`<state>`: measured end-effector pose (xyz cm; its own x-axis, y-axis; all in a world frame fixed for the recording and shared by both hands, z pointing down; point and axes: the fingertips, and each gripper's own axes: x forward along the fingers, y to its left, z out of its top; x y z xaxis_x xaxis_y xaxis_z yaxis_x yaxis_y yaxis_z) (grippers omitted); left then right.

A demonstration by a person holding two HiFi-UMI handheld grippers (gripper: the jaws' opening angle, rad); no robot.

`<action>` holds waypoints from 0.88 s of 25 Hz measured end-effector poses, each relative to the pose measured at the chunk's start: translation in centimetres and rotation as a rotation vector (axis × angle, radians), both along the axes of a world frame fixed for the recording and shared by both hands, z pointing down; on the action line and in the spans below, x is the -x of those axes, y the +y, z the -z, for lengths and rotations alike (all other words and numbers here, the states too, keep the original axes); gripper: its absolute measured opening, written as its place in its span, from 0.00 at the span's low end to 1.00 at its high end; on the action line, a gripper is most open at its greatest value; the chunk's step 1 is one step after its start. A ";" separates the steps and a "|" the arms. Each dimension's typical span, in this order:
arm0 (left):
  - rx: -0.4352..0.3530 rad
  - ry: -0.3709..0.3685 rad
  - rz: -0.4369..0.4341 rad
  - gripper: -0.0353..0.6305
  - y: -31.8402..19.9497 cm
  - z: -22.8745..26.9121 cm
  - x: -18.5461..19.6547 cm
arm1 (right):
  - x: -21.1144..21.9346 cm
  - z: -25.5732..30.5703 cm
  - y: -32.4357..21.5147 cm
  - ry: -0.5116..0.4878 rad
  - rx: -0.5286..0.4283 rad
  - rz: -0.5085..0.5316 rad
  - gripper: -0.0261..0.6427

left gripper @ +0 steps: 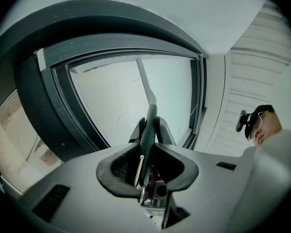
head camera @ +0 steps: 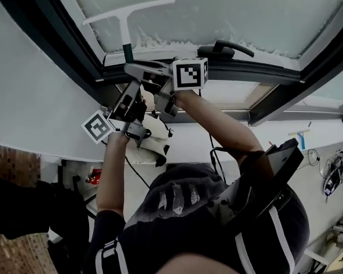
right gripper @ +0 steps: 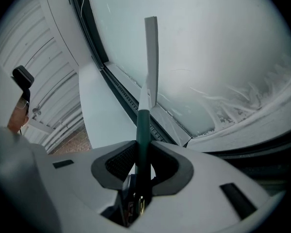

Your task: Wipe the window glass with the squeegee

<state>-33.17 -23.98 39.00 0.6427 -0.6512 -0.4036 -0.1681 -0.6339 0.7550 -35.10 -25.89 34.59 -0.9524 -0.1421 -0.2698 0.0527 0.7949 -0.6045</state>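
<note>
jaws of the right gripper (right gripper: 143, 153) are gripping the squeegee (right gripper: 151, 57) by its green handle, and the left gripper (left gripper: 148, 152) is clamping the same handle just behind. blade is resting against the glass (right gripper: 223, 42), above white streaks along the frame (head camera: 246, 70).

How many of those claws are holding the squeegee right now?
2. The left claw grips the squeegee at the lower end of its green handle. The right claw grips it just ahead, nearer the white blade.
</note>
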 end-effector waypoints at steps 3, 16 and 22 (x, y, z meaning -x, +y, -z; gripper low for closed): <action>0.005 0.009 0.003 0.20 0.3 0.1 -0.4 | -0.5 -0.5 0.0 0.014 0.032 -0.022 0.17; -0.015 -0.028 0.019 0.20 2.0 0.5 -3.6 | -3.1 -0.2 1.8 0.048 -0.012 0.009 0.17; -0.102 -0.065 0.063 0.20 3.5 2.2 -4.6 | -4.5 1.8 3.5 0.002 -0.069 0.052 0.17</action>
<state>-28.54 -20.51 36.82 0.6289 -0.6487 -0.4285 -0.2568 -0.6936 0.6731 -30.58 -22.39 32.76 -0.9586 -0.0735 -0.2751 0.0937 0.8310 -0.5484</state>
